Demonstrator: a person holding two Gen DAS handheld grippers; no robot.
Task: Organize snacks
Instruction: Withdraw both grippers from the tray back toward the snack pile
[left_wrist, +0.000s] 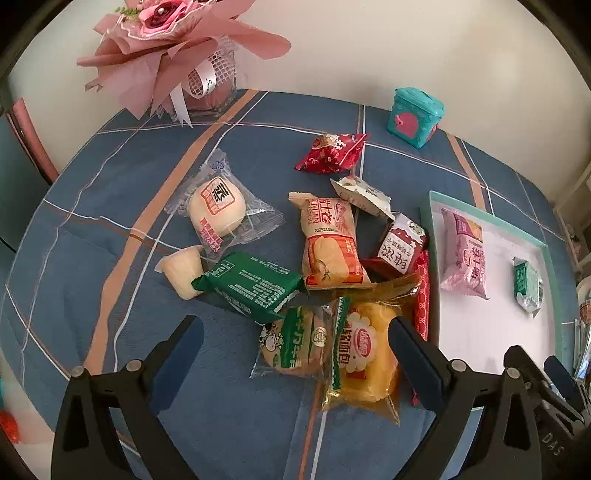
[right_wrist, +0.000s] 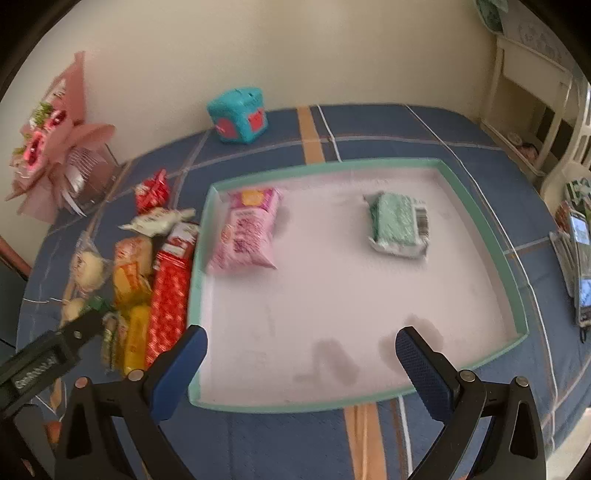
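Several wrapped snacks lie in a pile on the blue checked tablecloth (left_wrist: 110, 192). My left gripper (left_wrist: 295, 332) hangs open just above the green-and-white cow packet (left_wrist: 295, 343) and the yellow bread packet (left_wrist: 365, 354), with nothing between its fingers. A dark green packet (left_wrist: 251, 284) and a jelly cup (left_wrist: 181, 269) lie beyond its left finger. My right gripper (right_wrist: 301, 343) stands open over the near part of the teal-rimmed white tray (right_wrist: 480, 236), holding nothing. In the tray lie a pink packet (right_wrist: 247, 229) and a pale green packet (right_wrist: 397, 223).
A pink flower bouquet (left_wrist: 177, 48) stands at the table's back left and a teal box (left_wrist: 413, 116) at the back by the wall. White shelving (right_wrist: 532, 110) and a phone (right_wrist: 580, 266) sit right of the table. The tray's middle and near half hold nothing.
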